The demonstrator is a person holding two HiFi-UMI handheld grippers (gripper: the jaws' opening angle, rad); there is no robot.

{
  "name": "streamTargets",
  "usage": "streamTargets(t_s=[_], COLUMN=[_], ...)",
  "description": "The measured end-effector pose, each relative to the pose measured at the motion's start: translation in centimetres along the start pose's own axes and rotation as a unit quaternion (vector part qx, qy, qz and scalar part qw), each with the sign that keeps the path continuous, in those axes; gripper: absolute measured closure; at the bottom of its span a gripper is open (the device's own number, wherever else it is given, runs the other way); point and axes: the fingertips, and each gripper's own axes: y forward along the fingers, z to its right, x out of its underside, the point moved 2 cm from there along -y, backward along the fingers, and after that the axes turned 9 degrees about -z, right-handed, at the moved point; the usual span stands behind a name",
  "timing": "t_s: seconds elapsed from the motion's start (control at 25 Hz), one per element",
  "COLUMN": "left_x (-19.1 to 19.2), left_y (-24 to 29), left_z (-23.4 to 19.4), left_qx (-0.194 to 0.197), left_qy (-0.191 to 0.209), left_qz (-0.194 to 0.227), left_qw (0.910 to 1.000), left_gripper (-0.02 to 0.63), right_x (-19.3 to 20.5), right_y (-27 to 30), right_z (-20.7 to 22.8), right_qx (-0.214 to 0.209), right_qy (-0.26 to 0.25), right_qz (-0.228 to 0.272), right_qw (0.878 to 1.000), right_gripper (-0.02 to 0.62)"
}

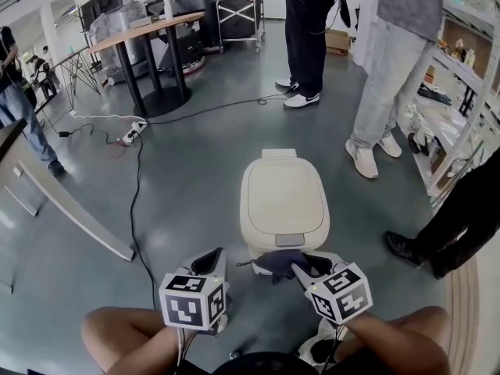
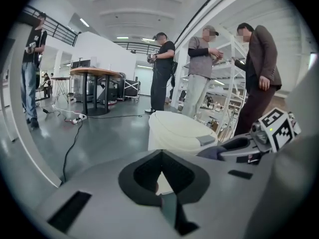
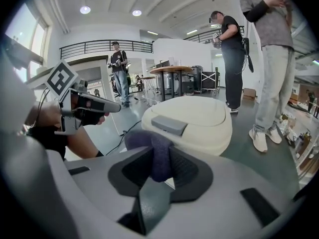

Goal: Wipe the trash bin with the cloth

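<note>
Cream, smooth plastic trash bin with a domed, rounded-rectangle lid, standing on a glossy grey floor. The lid's long axis runs away from the person, hinge tab at the far end and flat grey latch at the near end. The right gripper pinches a dark purple, soft bunched cloth against the bin's near edge by the latch. The left gripper is beside it, its ribbed black pads meeting at the tips and holding nothing.

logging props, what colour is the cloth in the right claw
Dark bluish-purple cloth, clearest in the right gripper view.
</note>
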Motion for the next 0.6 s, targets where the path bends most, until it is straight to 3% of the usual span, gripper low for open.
streamTargets(t_s=[0.6], left_x=[1.7], left_y=[2.0], left_z=[2.4], left_qx=[0.021], left_qy=[0.04], left_qz=[-0.031], left_qw=[0.9985], left_gripper=[0.606], right_x=[2.0], right_y=[-2.2], right_z=[4.5], right_qx=[0.027], right_qy=[0.049], right_qz=[-0.001], right_qw=[0.998], right_gripper=[0.502])
